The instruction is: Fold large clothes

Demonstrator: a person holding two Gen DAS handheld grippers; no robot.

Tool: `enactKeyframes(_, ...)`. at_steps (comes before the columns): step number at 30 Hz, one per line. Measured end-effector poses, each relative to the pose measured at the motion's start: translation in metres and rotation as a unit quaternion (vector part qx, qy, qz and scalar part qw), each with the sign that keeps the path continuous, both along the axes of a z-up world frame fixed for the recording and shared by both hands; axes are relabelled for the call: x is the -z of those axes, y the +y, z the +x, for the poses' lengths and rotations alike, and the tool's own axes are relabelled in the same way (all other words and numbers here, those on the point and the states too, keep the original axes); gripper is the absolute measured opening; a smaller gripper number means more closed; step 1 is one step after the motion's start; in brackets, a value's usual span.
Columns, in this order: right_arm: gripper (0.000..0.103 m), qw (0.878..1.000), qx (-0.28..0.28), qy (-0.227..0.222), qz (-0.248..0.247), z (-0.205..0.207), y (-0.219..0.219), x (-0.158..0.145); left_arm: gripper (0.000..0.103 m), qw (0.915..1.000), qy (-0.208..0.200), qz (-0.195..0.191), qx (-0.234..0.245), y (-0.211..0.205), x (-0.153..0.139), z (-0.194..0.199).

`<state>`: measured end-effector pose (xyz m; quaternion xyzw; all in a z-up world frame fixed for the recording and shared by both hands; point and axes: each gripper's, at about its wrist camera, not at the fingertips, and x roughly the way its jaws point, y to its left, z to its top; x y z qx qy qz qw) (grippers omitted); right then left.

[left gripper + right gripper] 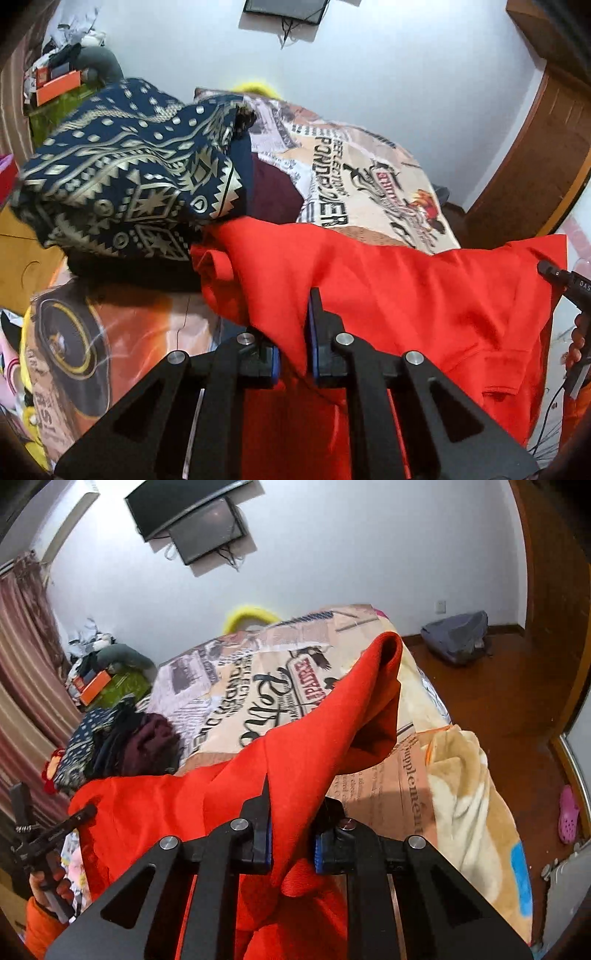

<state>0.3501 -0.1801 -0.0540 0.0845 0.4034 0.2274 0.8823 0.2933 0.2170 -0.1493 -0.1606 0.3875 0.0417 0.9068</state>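
The left gripper, at the lower centre of its view, is pinched on a fold of the red garment, the cloth passing between its blue pads; the right gripper, likewise at the lower centre of its own view, is clamped on another part of the same cloth, which rises from it to a peak near the middle of the frame. Between the two, the garment hangs in loose, wrinkled swags above the bed, stretching across the lower half of both frames. Judged from this, the fold has hardly begun: the cloth is lifted and spread but no neat crease shows, so laying it flat and doubling it over remain to be done. To the left lies a heap of other clothes, topped by a navy patterned cloth with a maroon piece beside it, touching the red garment's edge in the left view; it could crowd the landing spot. Further out, a cream blanket bunches at the bed's right side, and a screen hangs on the wall at upper left.
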Motion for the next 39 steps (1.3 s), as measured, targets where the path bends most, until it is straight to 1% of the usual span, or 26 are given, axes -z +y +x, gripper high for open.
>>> enactKeyframes(2,0.013,1.0,0.005,0.017,-0.007,0.013,0.0,0.016,0.011,0.9998,0.019,-0.005,0.004,0.004,0.015,0.015)
enactKeyframes(6,0.014,0.998,0.023,0.056,-0.027,0.035,-0.003,0.057,0.012,0.9992,0.039,-0.003,0.002,0.009,0.043,0.025)
enactKeyframes(7,0.014,0.997,0.026,0.066,-0.028,0.039,-0.005,0.063,0.012,0.999,0.045,0.0,0.002,0.01,0.05,0.027)
enactKeyframes(8,0.014,0.996,0.028,0.08,-0.023,0.042,-0.009,0.072,0.016,0.9987,0.05,0.001,0.0,0.01,0.055,0.027)
enactKeyframes(9,0.014,0.995,0.029,0.091,-0.016,0.044,-0.013,0.079,0.017,0.9984,0.056,-0.002,0.0,0.012,0.06,0.028)
enactKeyframes(11,0.015,0.994,0.029,0.101,-0.008,0.044,-0.018,0.084,0.018,0.9981,0.06,-0.01,0.001,0.015,0.064,0.025)
enactKeyframes(13,0.018,0.994,0.029,0.103,-0.004,0.042,-0.02,0.083,0.019,0.9978,0.064,-0.014,0.001,0.015,0.066,0.026)
enactKeyframes(16,0.019,0.996,0.028,0.085,-0.025,0.032,-0.018,0.07,0.023,0.9974,0.071,-0.012,-0.001,0.014,0.063,0.021)
enactKeyframes(19,0.019,0.995,0.031,0.068,-0.061,0.028,-0.011,0.057,0.023,0.9965,0.083,0.001,-0.002,0.012,0.057,0.012)
enactKeyframes(21,0.019,0.995,0.031,0.047,-0.088,0.016,-0.008,0.043,0.024,0.9962,0.087,0.009,-0.002,0.009,0.053,0.007)
enactKeyframes(23,0.019,0.994,0.02,0.029,-0.1,0.002,-0.009,0.027,0.024,0.9958,0.089,0.022,-0.004,0.005,0.046,-0.003)
enactKeyframes(25,0.022,0.994,0.008,0.011,-0.105,-0.015,-0.01,0.01,0.024,0.9956,0.087,0.034,-0.002,0.001,0.036,-0.017)
enactKeyframes(26,0.028,0.994,0.001,-0.004,-0.111,-0.027,-0.011,-0.002,0.025,0.9957,0.085,0.037,-0.001,0.0,0.031,-0.024)
enactKeyframes(27,0.039,0.993,-0.005,-0.019,-0.117,-0.039,-0.012,-0.012,0.028,0.9958,0.083,0.04,0.0,-0.001,0.025,-0.032)
enactKeyframes(28,0.045,0.992,-0.01,-0.033,-0.123,-0.049,-0.012,-0.02,0.03,0.9959,0.079,0.043,-0.002,-0.001,0.018,-0.041)
enactKeyframes(29,0.054,0.99,-0.014,-0.057,-0.13,-0.062,-0.011,-0.031,0.034,0.9962,0.074,0.045,-0.004,-0.001,0.012,-0.049)
enactKeyframes(30,0.057,0.988,-0.015,-0.076,-0.134,-0.073,-0.012,-0.038,0.037,0.9965,0.068,0.047,-0.006,0.0,0.004,-0.061)
enactKeyframes(31,0.058,0.986,-0.018,-0.095,-0.139,-0.085,-0.014,-0.046,0.039,0.9967,0.065,0.048,-0.008,0.0,-0.001,-0.068)
enactKeyframes(32,0.062,0.983,-0.023,-0.109,-0.145,-0.098,-0.016,-0.053,0.042,0.9969,0.061,0.048,-0.009,0.001,-0.007,-0.076)
enactKeyframes(33,0.069,0.981,-0.028,-0.117,-0.151,-0.109,-0.017,-0.057,0.047,0.997,0.06,0.049,-0.009,0.001,-0.011,-0.083)
enactKeyframes(35,0.075,0.978,-0.029,-0.127,-0.163,-0.127,-0.02,-0.061,0.052,0.9965,0.063,0.054,-0.007,0.004,-0.019,-0.101)
enactKeyframes(36,0.076,0.976,-0.03,-0.128,-0.172,-0.136,-0.022,-0.06,0.057,0.9964,0.064,0.055,-0.001,0.005,-0.022,-0.113)
enactKeyframes(38,0.076,0.973,-0.039,-0.123,-0.189,-0.148,-0.024,-0.054,0.061,0.9958,0.072,0.055,0.012,0.006,-0.023,-0.131)
enactKeyframes(39,0.076,0.972,-0.042,-0.117,-0.199,-0.154,-0.025,-0.05,0.061,0.9955,0.075,0.055,0.017,0.004,-0.022,-0.137)
